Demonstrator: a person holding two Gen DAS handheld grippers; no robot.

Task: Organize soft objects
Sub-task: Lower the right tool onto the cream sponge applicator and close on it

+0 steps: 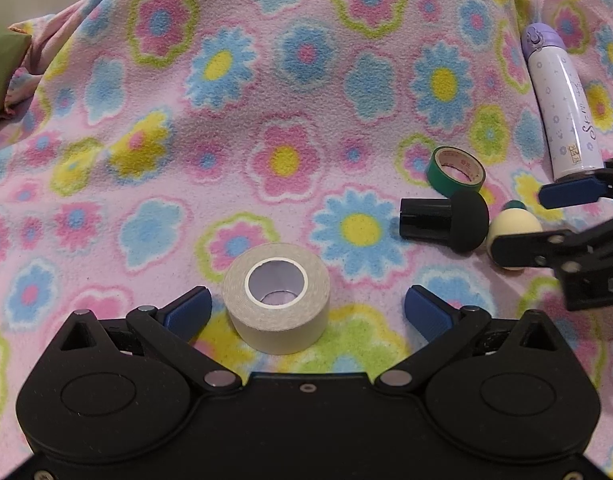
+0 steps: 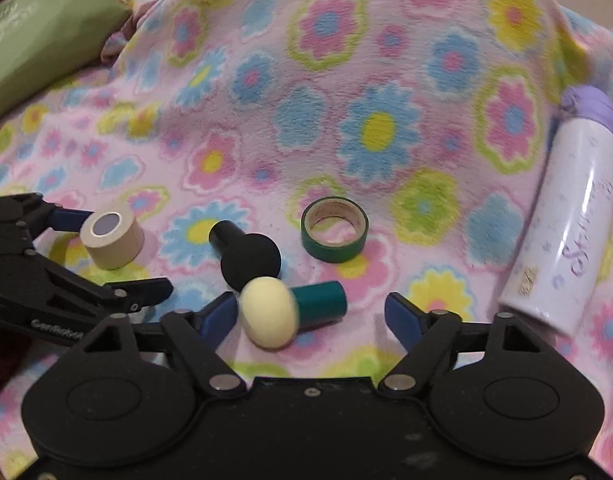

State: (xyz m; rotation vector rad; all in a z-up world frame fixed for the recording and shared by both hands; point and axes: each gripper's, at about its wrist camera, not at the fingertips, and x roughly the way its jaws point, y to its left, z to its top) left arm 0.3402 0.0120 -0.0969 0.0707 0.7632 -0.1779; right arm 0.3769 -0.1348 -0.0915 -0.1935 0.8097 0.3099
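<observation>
A beige tape roll lies on the flowered blanket between the open fingers of my left gripper; it also shows in the right wrist view. My right gripper is open around a cream sponge applicator with a teal handle, seen in the left wrist view as a cream ball. A black sponge applicator lies just beyond it, also in the left wrist view. A green tape roll lies further on, also in the left wrist view.
A white and purple bottle lies at the right on the blanket, also in the left wrist view. A green pillow sits at the far left.
</observation>
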